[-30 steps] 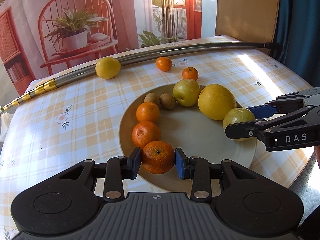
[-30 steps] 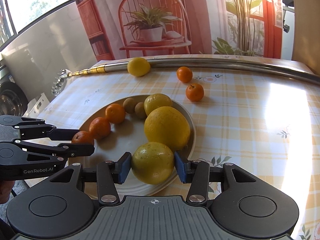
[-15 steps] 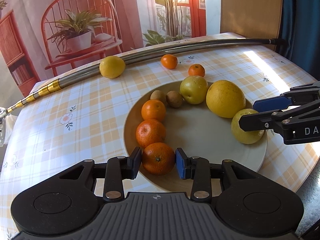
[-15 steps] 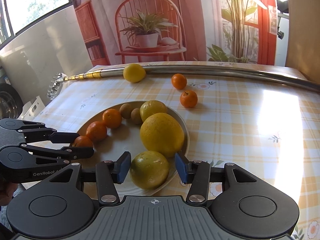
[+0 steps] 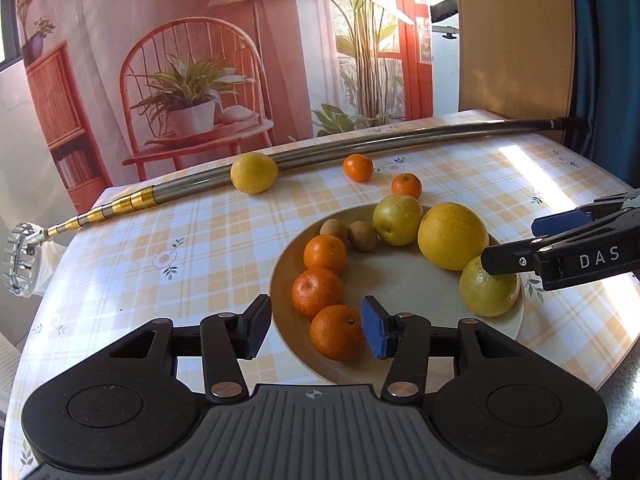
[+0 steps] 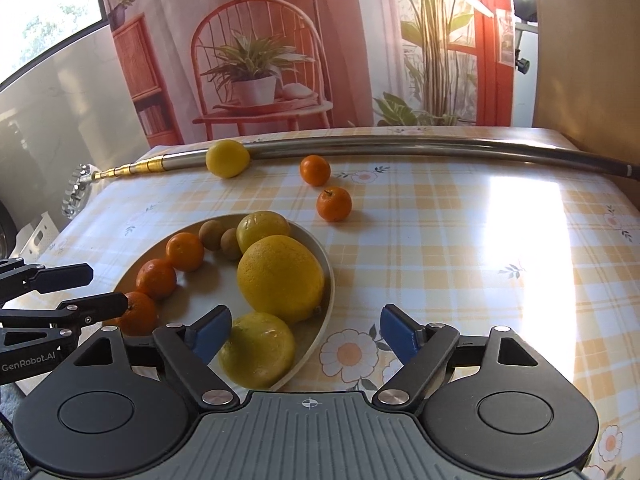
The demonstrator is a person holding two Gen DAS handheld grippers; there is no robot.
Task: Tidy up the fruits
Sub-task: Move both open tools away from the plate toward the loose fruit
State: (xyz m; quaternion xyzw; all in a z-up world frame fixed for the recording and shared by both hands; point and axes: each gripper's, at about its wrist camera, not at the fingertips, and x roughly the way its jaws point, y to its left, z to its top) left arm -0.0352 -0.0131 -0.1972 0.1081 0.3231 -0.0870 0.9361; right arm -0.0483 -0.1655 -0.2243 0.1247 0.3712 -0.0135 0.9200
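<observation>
Between the spread pads of the left tool [image 5: 316, 328] one mandarin [image 5: 338, 332] lies free on the plate [image 5: 400, 280]. Right tool [image 6: 306, 334] is also wide apart, a yellow-green fruit [image 6: 256, 350] beside its left pad. On the plate the fruits form an arc. I judge most is done; a lemon [image 6: 227, 158] and two small oranges [image 6: 334, 204] wait on the desk [image 6: 480, 240].

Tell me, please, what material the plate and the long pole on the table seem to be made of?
Plate: probably glazed ceramic or melamine; smooth cream surface with a soft sheen. Pole: metal, likely polished steel with mirror-like highlights; its thinner telescopic sections look gold-coloured, perhaps brass or plated.
</observation>
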